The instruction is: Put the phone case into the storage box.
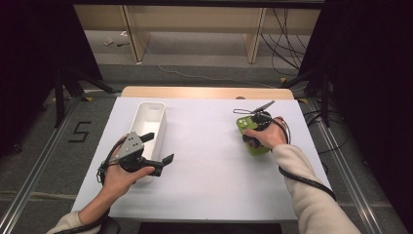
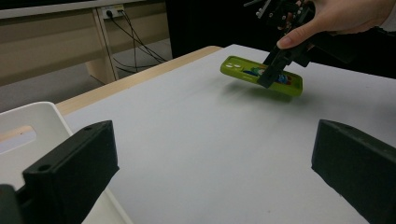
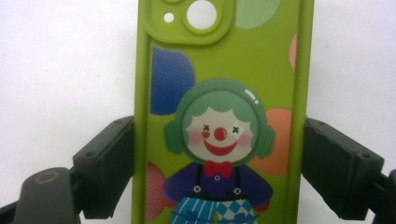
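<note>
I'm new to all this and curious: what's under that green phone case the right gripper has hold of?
The green phone case hangs tilted in the right gripper, clear of the white table. Beneath it lie bare tabletop and its shadow. Its underside faces away, so the inside stays unseen.

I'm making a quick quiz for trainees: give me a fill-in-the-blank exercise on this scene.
1. The right gripper straddles a ____ phone case.
2. The picture on the case shows a ____.
3. The left gripper, jaws open, sits beside a ____ bin.
4. Both things are over a ____ table.

Missing words: green; clown; white; white
</note>
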Demonstrator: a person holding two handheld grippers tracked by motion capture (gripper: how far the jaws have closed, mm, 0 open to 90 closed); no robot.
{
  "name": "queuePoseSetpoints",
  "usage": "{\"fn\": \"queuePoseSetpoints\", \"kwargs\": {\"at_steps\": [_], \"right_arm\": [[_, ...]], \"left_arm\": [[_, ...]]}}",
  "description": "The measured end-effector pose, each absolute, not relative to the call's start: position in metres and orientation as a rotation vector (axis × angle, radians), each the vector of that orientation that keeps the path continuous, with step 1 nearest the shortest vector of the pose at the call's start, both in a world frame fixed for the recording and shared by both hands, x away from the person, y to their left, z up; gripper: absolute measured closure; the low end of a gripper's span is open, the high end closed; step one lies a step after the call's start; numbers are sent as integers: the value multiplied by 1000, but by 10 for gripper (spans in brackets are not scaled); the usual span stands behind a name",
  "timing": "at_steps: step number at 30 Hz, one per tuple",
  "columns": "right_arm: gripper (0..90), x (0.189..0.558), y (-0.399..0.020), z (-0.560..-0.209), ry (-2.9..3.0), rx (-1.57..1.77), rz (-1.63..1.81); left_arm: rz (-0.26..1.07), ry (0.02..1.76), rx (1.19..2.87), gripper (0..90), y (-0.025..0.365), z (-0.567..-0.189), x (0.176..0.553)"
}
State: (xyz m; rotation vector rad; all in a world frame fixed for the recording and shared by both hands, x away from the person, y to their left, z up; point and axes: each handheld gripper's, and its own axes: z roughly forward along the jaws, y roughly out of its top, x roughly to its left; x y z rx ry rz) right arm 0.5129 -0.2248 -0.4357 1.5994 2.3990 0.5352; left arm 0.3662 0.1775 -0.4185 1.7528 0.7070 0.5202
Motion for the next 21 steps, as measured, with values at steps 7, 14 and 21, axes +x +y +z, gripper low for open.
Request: {"fn": "queuePoseSetpoints", "kwargs": {"at_steps": [7,14,21], "right_arm": [[171,504,-229,-433,2381,1549,624],[171,495,-232,-432,2371,1493,746],[171,486,-230,-434,2356,1451,829]], "left_arm": [[521,707,1754,0,177,-419,366],[522,708,1753,0,177,-418,366],[522,709,1752,0,178,-419,367]]}}
